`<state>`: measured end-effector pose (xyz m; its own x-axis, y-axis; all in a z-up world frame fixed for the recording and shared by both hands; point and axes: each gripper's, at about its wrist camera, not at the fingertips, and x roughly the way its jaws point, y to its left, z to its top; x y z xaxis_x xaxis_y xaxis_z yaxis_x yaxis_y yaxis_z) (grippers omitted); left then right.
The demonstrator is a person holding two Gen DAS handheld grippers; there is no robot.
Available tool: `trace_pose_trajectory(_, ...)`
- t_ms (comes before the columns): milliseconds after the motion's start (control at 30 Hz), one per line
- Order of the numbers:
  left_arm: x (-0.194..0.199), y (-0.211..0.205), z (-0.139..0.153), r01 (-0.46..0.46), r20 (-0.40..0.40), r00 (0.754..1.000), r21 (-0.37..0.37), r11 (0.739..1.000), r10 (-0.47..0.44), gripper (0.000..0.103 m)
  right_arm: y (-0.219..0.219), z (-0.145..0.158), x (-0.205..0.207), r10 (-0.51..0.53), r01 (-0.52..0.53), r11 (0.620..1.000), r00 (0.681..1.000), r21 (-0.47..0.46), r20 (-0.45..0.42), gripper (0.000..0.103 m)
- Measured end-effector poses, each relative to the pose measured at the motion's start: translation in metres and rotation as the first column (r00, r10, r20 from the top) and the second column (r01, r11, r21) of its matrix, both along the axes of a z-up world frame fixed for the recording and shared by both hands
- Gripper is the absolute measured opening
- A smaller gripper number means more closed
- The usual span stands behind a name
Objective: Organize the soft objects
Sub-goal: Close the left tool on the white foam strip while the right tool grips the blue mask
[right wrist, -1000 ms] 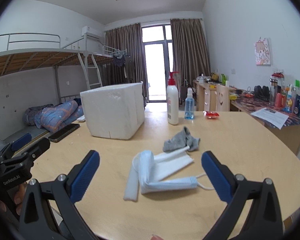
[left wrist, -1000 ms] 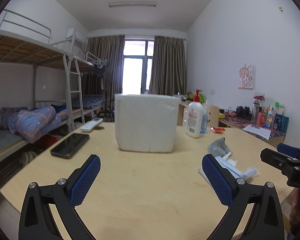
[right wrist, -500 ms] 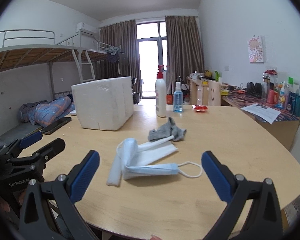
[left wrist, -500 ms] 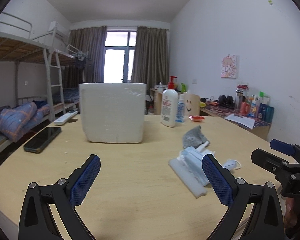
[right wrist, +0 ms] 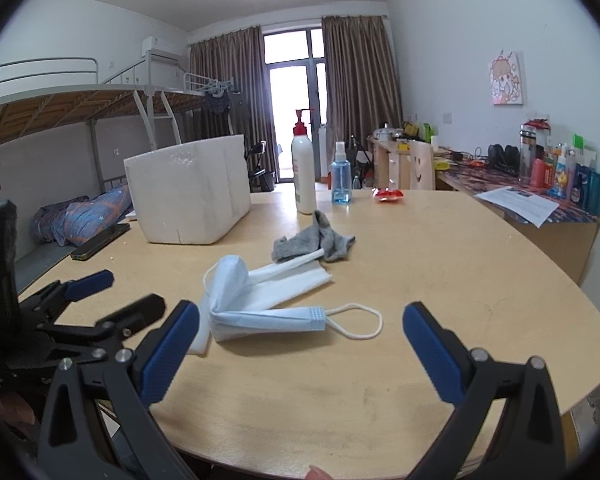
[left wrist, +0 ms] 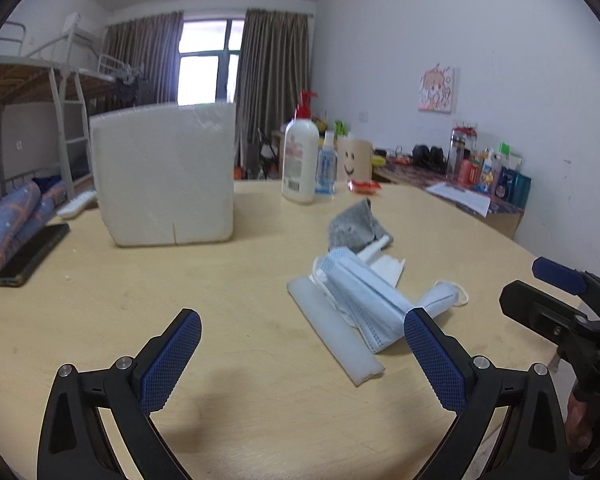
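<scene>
A pale blue face mask (left wrist: 364,292) (right wrist: 260,314) lies folded on the wooden table, on top of white tissue (right wrist: 296,280) and a white strip (left wrist: 334,336). Behind them sits a crumpled grey sock (left wrist: 352,228) (right wrist: 320,240). A white foam box (left wrist: 164,174) (right wrist: 192,192) stands further back on the left. My left gripper (left wrist: 300,356) is open above the table, with its right pad just in front of the mask. My right gripper (right wrist: 300,348) is open too, just short of the mask and its ear loop (right wrist: 360,320). Each gripper shows at the edge of the other's view.
A white pump bottle (left wrist: 300,160) (right wrist: 304,176), a blue spray bottle (right wrist: 341,178) and a red wrapper (right wrist: 387,194) stand at the table's far side. A black phone (left wrist: 32,254) (right wrist: 100,242) lies left of the box. A bunk bed is at the left, a cluttered desk at the right.
My left gripper has swung right and closer, so the mask pile now lies near its right finger. My right gripper has come slightly nearer the mask. Both stay open.
</scene>
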<state>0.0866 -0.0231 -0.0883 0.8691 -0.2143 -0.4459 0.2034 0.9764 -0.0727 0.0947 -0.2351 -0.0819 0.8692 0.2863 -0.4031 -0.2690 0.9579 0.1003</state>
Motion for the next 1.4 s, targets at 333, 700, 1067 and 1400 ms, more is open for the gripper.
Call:
trace_pose_trajectory(333,0.025,-0.011,-0.016,0.028,-0.145,0.989,0.023,0.999,-0.025,0.086,0.000,-0.009,0.017,0.019,-0.019,1.000,0.999,-0.007,-0.047,0.103)
trace_pose_trajectory(700,0.033,-0.024,-0.022,0.034,-0.217,0.976,0.077,0.996,-0.017,0.072,-0.001,-0.015,0.027,0.047,-0.046,0.999,0.995,0.017,-0.083,0.103)
trace_pose_trajectory(1067,0.042,-0.038,-0.020,0.007,-0.249,0.968,0.087,0.996,0.014,0.037,-0.011,-0.014,0.025,0.039,-0.036,0.999,0.996,0.034,-0.078,0.103)
trace_pose_trajectory(1400,0.041,-0.039,-0.022,0.011,-0.235,0.972,0.089,0.996,0.010,0.024,-0.010,-0.016,0.032,0.060,-0.057,0.998,0.994,0.041,-0.089,0.103)
